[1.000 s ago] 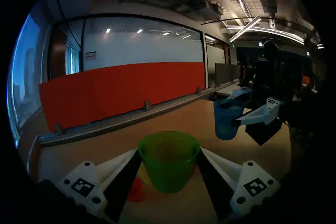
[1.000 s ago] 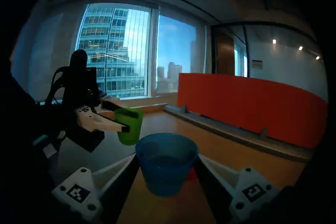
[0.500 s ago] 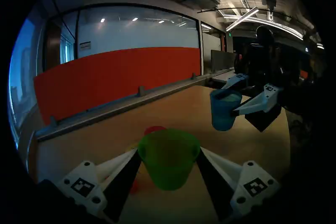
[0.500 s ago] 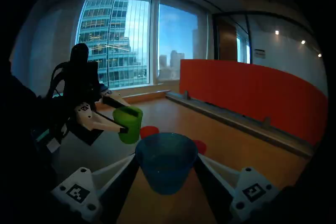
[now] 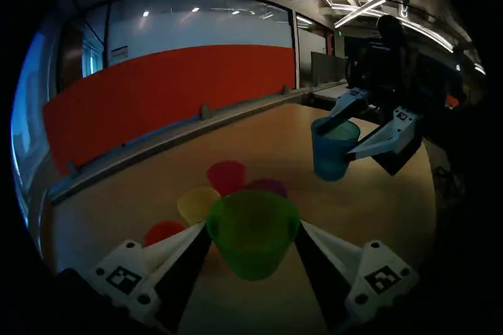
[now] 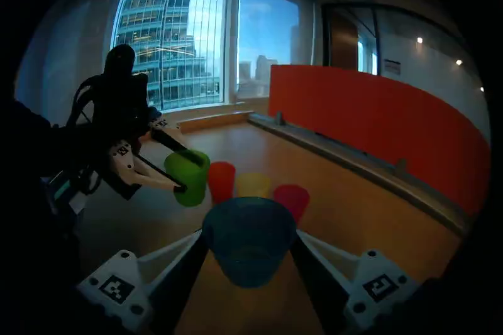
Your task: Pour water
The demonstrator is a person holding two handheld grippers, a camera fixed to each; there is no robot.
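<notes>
Your right tool [image 6: 249, 234] grips the blue cup [image 6: 248, 263] and your left tool [image 5: 251, 231] grips the green cup [image 5: 253, 256], both above the counter [image 5: 377, 203] and well apart. Bring the blue rim just over the green mouth, hold the green cup level, and tip slowly. Compared with a second ago, both views look further down, and the spare cups [image 5: 226, 175] on the counter have come into sight.

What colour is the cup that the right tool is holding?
The cup is blue, seen best in the left gripper view.
</notes>
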